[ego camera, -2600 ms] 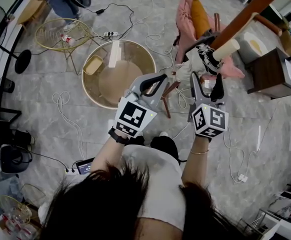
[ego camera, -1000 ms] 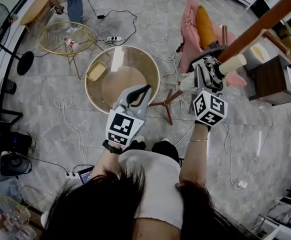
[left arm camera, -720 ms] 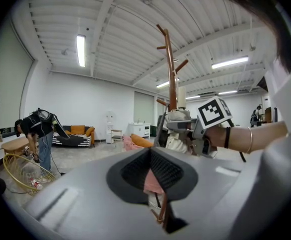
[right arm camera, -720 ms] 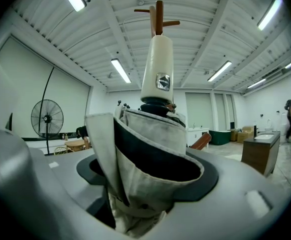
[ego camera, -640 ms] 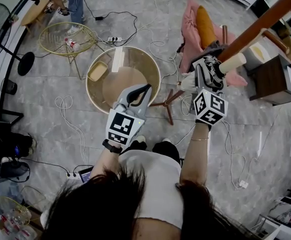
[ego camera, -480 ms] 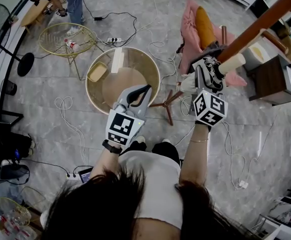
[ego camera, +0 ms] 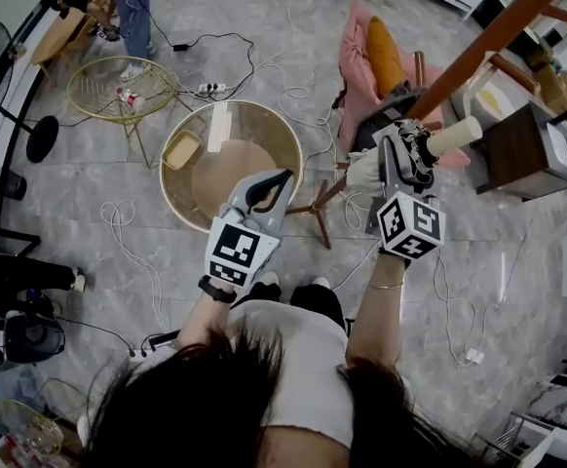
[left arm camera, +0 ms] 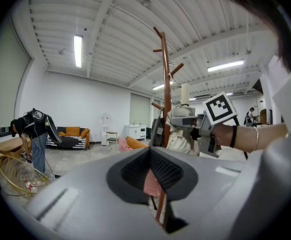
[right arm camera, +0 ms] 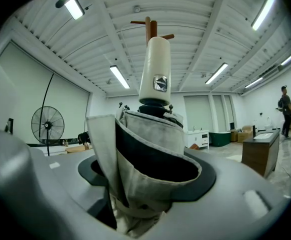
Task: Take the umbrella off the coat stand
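The floor (ego camera: 89, 183) is grey marbled tile strewn with cables. The left gripper (ego camera: 274, 178) has its jaws together and empty, and a round glass-topped desk (ego camera: 269, 125) stands below it. The right gripper (ego camera: 405, 154) has just been closing and now clamps the umbrella (right arm camera: 153, 134), whose handle reaches past its fingertips. Beyond are a pink chair (ego camera: 357, 57) and the coat stand (ego camera: 488, 39). In the earliest frame both grippers stood open, the right one short of the umbrella. The umbrella is folded beige fabric with a dark lining and a smooth cream cylindrical handle. The coat stand is a brown wooden pole with pegs.
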The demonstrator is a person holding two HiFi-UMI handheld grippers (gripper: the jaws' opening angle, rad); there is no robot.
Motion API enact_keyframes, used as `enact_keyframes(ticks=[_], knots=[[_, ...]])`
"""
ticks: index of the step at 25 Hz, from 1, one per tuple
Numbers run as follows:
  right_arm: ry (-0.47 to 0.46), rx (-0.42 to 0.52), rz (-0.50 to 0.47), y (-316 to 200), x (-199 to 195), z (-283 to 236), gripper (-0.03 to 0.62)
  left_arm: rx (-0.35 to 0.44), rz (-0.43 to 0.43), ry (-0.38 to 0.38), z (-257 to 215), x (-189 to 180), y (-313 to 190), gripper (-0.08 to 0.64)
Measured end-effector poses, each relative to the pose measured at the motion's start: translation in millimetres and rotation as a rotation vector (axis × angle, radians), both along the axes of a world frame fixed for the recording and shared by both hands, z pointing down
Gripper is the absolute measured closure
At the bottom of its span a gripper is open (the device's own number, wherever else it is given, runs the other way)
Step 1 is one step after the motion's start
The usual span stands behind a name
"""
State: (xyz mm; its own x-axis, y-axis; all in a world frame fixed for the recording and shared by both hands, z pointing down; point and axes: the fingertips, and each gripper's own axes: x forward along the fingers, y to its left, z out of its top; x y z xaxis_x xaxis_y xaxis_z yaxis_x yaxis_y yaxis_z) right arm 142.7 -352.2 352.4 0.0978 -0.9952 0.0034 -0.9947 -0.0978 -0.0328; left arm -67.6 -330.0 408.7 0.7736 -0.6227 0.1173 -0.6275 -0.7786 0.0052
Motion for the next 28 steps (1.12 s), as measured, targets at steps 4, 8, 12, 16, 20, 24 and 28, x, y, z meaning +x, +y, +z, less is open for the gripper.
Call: enact_keyframes(ticks=[4,8,12,16,20,24,28], knots=[[0.02,0.017,0.007,11,4,-11,0.279,0.021,0.018,0.01,-10,10,5,0.503],[0.047,0.031,0.005,24,2,-17,0.279,0.035,0.026,0.017,-13,17,10,0.502],[0.064,0.032,-0.006,39,3,-22,0.279,0.042,0.04,0.025,-20,34,19,0.502],[0.065,0.035,-0.025,55,8,-31,0.279,0.044,0.067,0.031,-28,57,34,0.502],[0.078,0.05,-0.033,71,16,-41,0.279,0.046,0.078,0.037,-32,74,47,0.502],[0.096,0.047,-0.046,85,22,-46,0.279,0.049,0.078,0.038,-35,87,58,0.502],[0.108,0.045,-0.066,97,25,-54,0.279,0.061,0.079,0.04,-42,100,68,0.502]])
